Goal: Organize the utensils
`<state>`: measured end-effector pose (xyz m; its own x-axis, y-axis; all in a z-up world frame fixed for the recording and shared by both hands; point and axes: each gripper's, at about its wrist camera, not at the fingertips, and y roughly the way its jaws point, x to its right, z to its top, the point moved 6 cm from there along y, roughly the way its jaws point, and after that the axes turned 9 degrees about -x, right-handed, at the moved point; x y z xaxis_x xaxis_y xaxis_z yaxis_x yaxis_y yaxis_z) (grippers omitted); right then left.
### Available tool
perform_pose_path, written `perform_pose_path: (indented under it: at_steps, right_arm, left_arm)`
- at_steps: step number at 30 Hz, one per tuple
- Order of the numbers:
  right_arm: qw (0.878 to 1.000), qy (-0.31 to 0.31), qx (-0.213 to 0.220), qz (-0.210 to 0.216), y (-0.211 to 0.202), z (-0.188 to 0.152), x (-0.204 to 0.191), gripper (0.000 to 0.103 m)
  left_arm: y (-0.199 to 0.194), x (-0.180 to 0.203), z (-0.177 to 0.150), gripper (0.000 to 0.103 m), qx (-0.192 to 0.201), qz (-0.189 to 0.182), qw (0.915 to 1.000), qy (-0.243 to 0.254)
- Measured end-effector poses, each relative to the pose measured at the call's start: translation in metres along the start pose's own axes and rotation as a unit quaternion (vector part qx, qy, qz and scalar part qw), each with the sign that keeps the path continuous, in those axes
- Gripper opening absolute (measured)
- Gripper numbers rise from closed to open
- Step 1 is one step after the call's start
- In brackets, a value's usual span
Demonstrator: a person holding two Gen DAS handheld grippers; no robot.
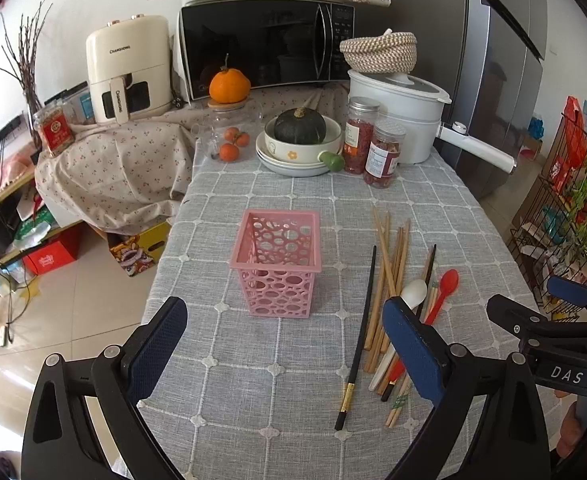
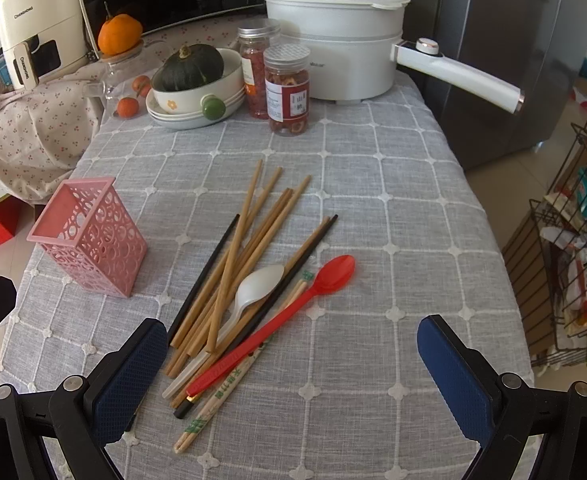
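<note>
A pink perforated utensil holder [image 1: 277, 260] [image 2: 89, 236] stands upright and empty on the grey checked tablecloth. To its right lies a loose pile of wooden chopsticks [image 1: 389, 272] [image 2: 249, 248], black chopsticks [image 1: 359, 340] [image 2: 203, 276], a white spoon [image 1: 411, 294] [image 2: 259, 284] and a red spoon [image 1: 443, 286] [image 2: 325, 276]. My left gripper [image 1: 289, 354] is open and empty, hovering in front of the holder. My right gripper [image 2: 293, 372] is open and empty above the near ends of the pile; it also shows at the right edge of the left wrist view [image 1: 533, 308].
At the table's far end stand a bowl with a dark squash on stacked plates [image 1: 299, 142], two jars [image 1: 373, 148], a white electric pot [image 1: 397, 116] with a long handle, and small oranges [image 1: 231, 144]. A microwave [image 1: 261, 44] and air fryer [image 1: 127, 68] sit behind. A wire rack [image 2: 573, 248] stands right.
</note>
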<state>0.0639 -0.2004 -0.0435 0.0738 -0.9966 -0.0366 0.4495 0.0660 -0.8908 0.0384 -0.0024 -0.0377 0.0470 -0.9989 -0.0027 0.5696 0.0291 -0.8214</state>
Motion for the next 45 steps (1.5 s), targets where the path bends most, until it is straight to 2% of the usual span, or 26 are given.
perform_pose_path:
  at_steps: [12,19,24,27,29,30,32,34,38,45]
  right_arm:
    - [1.000,0.007,0.005,-0.001,-0.003,0.005,0.005,0.102]
    - [0.999,0.042,-0.017,0.012,0.004,0.023,0.033,0.102]
    - [0.997,0.068,-0.025,0.022,0.011,0.036,0.062,0.102]
    - [0.995,0.091,-0.036,0.028,0.020,0.039,0.080,0.102]
    - [0.993,0.109,-0.044,0.032,0.025,0.040,0.092,0.099]
    - [0.991,0.118,-0.049,0.035,0.029,0.039,0.097,0.097]
    - [0.989,0.131,-0.061,0.043,0.036,0.037,0.104,0.092]
    - [0.986,0.140,-0.074,0.052,0.042,0.035,0.108,0.087]
    - [0.983,0.143,-0.089,0.067,0.051,0.033,0.110,0.083]
    - [0.984,0.131,-0.094,0.071,0.060,0.040,0.110,0.082]
  left_arm:
    - [0.006,0.003,0.003,0.099,-0.011,-0.005,0.9999,0.004]
    - [0.020,0.013,0.020,0.099,-0.044,-0.034,0.9981,0.025]
    - [0.038,0.042,0.044,0.097,-0.076,-0.072,0.9931,0.053]
    - [0.064,0.066,0.063,0.074,-0.122,-0.113,0.9846,0.052]
    - [0.088,0.083,0.073,0.052,-0.153,-0.132,0.9782,0.050]
    - [0.102,0.091,0.077,0.047,-0.167,-0.133,0.9756,0.052]
    - [0.131,0.104,0.083,0.028,-0.192,-0.128,0.9716,0.052]
    - [0.158,0.111,0.086,0.019,-0.210,-0.123,0.9691,0.042]
    - [0.199,0.118,0.090,0.011,-0.228,-0.123,0.9658,0.019]
    - [0.235,0.131,0.103,0.011,-0.229,-0.110,0.9671,0.004]
